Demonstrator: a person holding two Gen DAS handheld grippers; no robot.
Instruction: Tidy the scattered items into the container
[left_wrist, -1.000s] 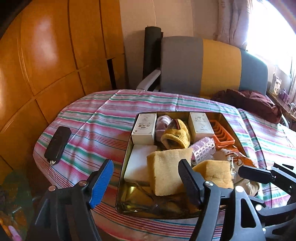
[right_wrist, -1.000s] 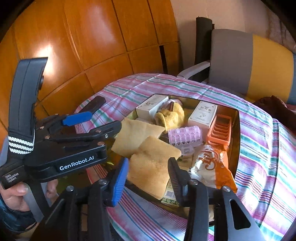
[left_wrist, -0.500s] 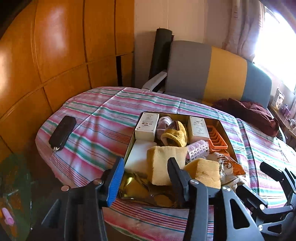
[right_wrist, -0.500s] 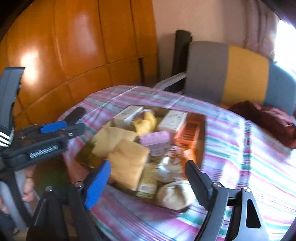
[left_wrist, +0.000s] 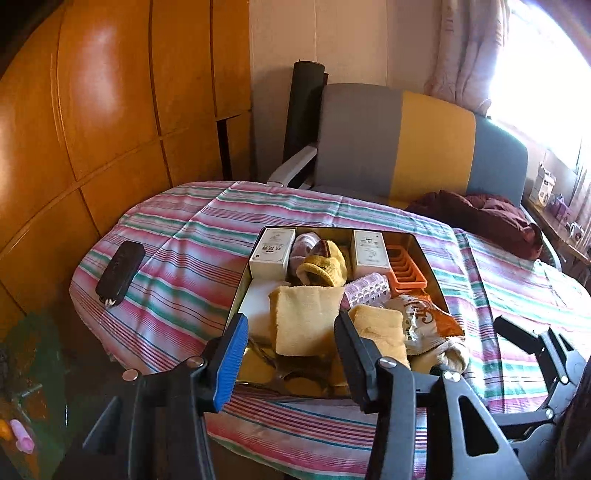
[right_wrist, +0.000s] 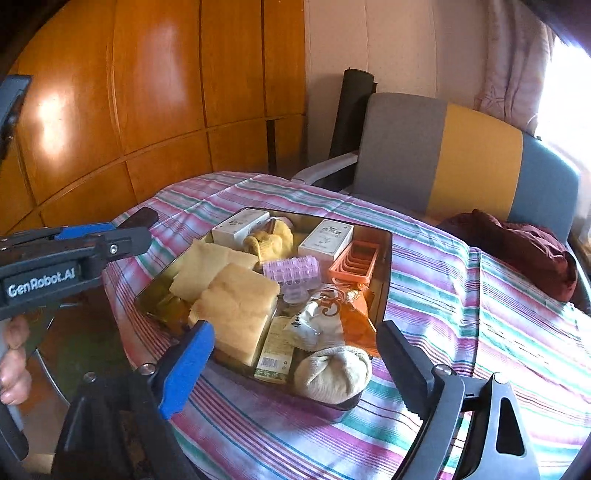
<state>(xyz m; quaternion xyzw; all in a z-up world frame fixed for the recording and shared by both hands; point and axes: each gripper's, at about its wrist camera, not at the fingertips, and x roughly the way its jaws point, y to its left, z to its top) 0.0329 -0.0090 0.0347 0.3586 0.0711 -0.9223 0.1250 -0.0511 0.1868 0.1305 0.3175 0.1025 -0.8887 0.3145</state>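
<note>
A striped cloth (left_wrist: 207, 236) is covering the desk, and the metal container (right_wrist: 384, 273) is sitting in the middle of it, packed with two yellow towels (right_wrist: 236, 302), white boxes (left_wrist: 271, 249), a pink hair roller (right_wrist: 293, 271) and an orange tray (left_wrist: 406, 271). A cream sock ball (right_wrist: 332, 373) is lying in the container's near corner, while a black case (left_wrist: 120, 267) is resting apart on the cloth. The left gripper (left_wrist: 291, 347) is hovering with fingers partly open and empty, and the right gripper (right_wrist: 291, 365), having just been opening, is holding its fingers wide with nothing between them.

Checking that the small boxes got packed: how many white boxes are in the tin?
2: one white box in the tin's far left corner, another further right beside the orange tray. More may lie under the cloths.
</note>
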